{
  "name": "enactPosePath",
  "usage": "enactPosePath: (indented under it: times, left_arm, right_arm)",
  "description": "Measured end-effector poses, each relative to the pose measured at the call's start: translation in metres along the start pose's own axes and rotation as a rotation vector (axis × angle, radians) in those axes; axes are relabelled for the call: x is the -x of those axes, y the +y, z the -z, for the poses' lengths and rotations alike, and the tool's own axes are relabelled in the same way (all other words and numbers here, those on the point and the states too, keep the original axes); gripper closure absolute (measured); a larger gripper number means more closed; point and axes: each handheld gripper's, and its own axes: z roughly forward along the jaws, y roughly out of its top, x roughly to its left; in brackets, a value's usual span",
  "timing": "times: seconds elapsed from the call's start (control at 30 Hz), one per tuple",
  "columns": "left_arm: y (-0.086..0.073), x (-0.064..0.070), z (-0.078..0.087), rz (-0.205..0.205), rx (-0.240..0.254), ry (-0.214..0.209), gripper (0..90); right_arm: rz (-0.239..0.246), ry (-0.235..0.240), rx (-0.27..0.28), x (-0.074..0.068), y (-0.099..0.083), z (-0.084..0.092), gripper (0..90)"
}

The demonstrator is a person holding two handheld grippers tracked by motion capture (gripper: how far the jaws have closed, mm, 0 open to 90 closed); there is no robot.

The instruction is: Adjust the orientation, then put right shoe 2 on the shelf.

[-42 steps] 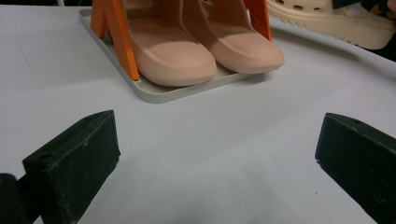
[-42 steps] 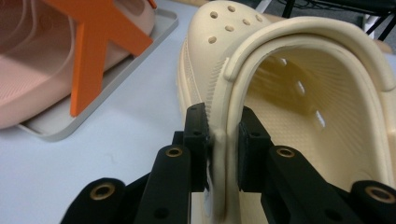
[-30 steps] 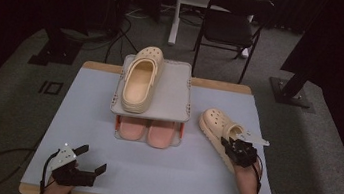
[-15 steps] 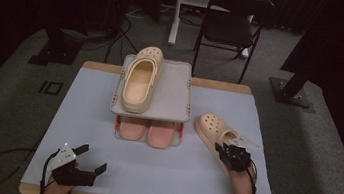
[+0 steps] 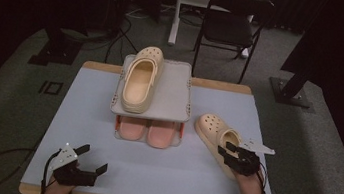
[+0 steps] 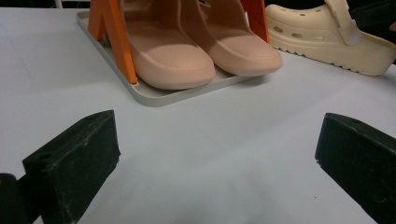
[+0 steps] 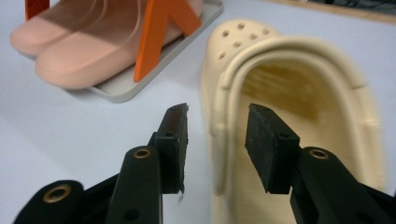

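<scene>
grey table [image 5: 159,176]: one cream clog [image 5: 141,79] racked, its mate [image 5: 216,138] at four o'clock just let go (right gripper [image 7: 215,135] jaws opening), left gripper [image 5: 84,162] spread, idle.

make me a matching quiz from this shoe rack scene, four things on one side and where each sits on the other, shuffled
Things:
1. cream clog with no tool near it
2. pink slippers
3. cream clog by the right tool
4. left tool

Places:
A. on the table right of the rack
B. on the rack's top shelf
C. over the table's near left corner
D. on the rack's bottom tray

Pairs: 1-B, 2-D, 3-A, 4-C
</scene>
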Motion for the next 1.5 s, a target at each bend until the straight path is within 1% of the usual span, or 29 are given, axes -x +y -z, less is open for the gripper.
enactPosePath:
  times: [0.03, 0.13, 0.2, 0.27, 0.3, 0.47, 0.6, 0.63, 0.67, 0.83, 0.9, 0.93, 0.97, 1.07, 1.23, 1.37, 1.5]
  left_arm:
    - [0.0, 0.0, 0.0, 0.001, 0.0, 0.0, 0.0]
    - [0.0, 0.0, 0.0, 0.003, 0.003, 0.0, 0.0]
    - [0.0, 0.001, 0.0, 0.002, 0.003, 0.001, 0.0]
    - [0.001, 0.001, 0.0, 0.003, 0.004, 0.001, 0.0]
    - [0.001, 0.001, -0.001, 0.004, 0.004, 0.0, 0.0]
    - [0.001, 0.001, -0.002, 0.004, -0.003, -0.004, 0.0]
    - [0.001, 0.001, -0.003, 0.003, -0.006, -0.005, 0.0]
    - [0.0, 0.001, -0.003, 0.003, -0.006, -0.004, 0.0]
    - [0.0, 0.001, -0.003, 0.003, -0.006, -0.004, 0.0]
    - [0.0, 0.0, -0.001, 0.007, -0.002, -0.001, 0.0]
    - [0.0, 0.0, -0.001, 0.005, -0.002, -0.001, 0.0]
    - [0.0, 0.0, -0.001, 0.004, -0.002, -0.001, 0.0]
    - [0.0, 0.0, -0.001, 0.005, -0.002, -0.002, 0.0]
    - [-0.001, 0.0, -0.001, 0.005, -0.005, -0.002, 0.0]
    - [-0.001, -0.001, 0.0, 0.007, -0.006, -0.002, 0.0]
    - [-0.002, -0.001, 0.0, 0.005, -0.009, -0.001, 0.0]
    - [-0.002, -0.001, -0.001, 0.008, -0.009, -0.002, 0.0]
  right_arm:
    - [-0.007, 0.003, 0.01, 0.002, 0.001, 0.004, 56.4]
    - [-0.016, -0.014, 0.026, 0.011, 0.002, 0.012, 53.8]
    - [-0.03, -0.035, 0.036, 0.018, 0.002, 0.015, 52.4]
    - [-0.047, -0.043, 0.04, 0.025, 0.001, 0.018, 52.4]
    - [-0.048, -0.059, 0.038, 0.028, 0.001, 0.018, 52.4]
    - [-0.073, -0.067, 0.009, 0.044, 0.0, 0.012, 52.1]
    - [-0.081, -0.069, -0.012, 0.054, 0.001, 0.002, 51.9]
    - [-0.082, -0.063, -0.016, 0.056, 0.002, -0.001, 52.0]
    - [-0.078, -0.069, -0.022, 0.058, 0.002, -0.003, 52.6]
    - [-0.066, -0.068, -0.045, 0.064, 0.006, -0.014, 56.6]
    - [-0.059, -0.046, -0.048, 0.066, 0.008, -0.017, 58.2]
    - [-0.057, -0.046, -0.052, 0.066, 0.008, -0.018, 60.3]
    - [-0.052, -0.037, -0.054, 0.066, 0.009, -0.019, 60.5]
    - [-0.038, -0.037, -0.067, 0.067, 0.01, -0.023, 61.7]
    - [-0.031, -0.034, -0.087, 0.069, 0.011, -0.028, 64.2]
    - [-0.018, -0.045, -0.097, 0.068, 0.012, -0.031, 67.2]
    - [-0.019, -0.05, -0.106, 0.068, 0.012, -0.034, 69.6]
